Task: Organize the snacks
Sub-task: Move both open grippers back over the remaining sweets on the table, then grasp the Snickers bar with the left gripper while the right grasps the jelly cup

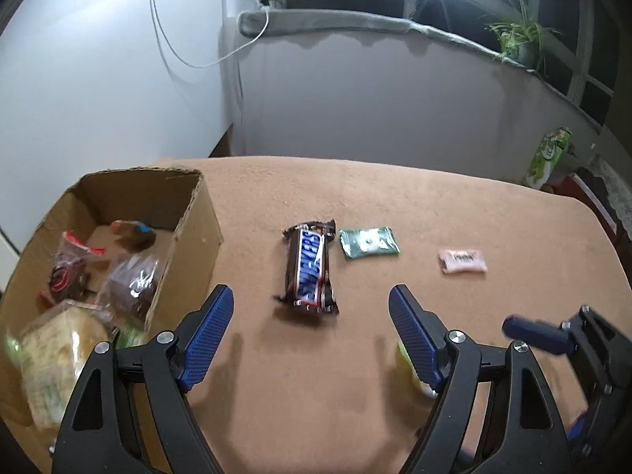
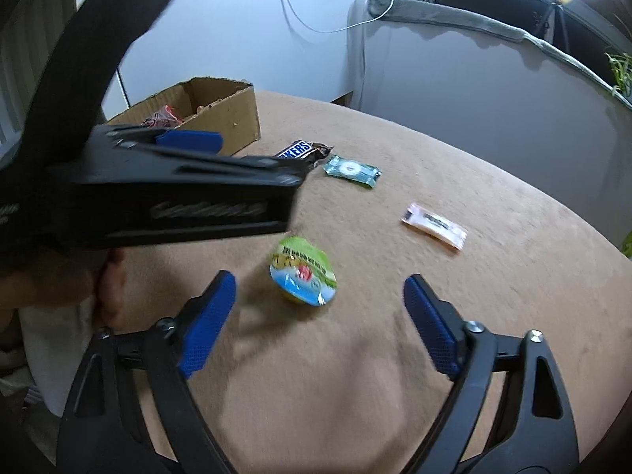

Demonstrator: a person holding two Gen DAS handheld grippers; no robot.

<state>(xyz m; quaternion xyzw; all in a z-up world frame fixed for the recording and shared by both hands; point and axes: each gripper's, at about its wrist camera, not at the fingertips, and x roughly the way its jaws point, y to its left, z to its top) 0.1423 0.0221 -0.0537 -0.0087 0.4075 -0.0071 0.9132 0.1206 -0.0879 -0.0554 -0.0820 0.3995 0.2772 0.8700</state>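
Now, your targets: a brown chocolate bar in a glossy wrapper with blue-and-white lettering and a small round jelly cup with a green-and-blue foil lid.
Left gripper: your jaws stand apart and hold nothing; the chocolate bar lies on the tan cloth-covered table just ahead of the gap, lengthwise to you.
Right gripper: also spread and unloaded; the jelly cup sits tilted on the cloth just beyond the tips, not touched.
Destination: the open brown cardboard box to your left, already holding several wrapped snacks.
Bar handling: likely light and fairly stiff, but its wrapper looks slick; take it across the narrow middle, not by the crimped ends, which would fold.
Cup handling: probably light, with thin plastic walls that give; grip the sides below the lid rim, gently, since the foil could buckle or peel.
Also waiting: a flat green sachet touching the bar's far corner, and a pale pink packet well apart.
Risk: closing on the bar may nudge the sachet.
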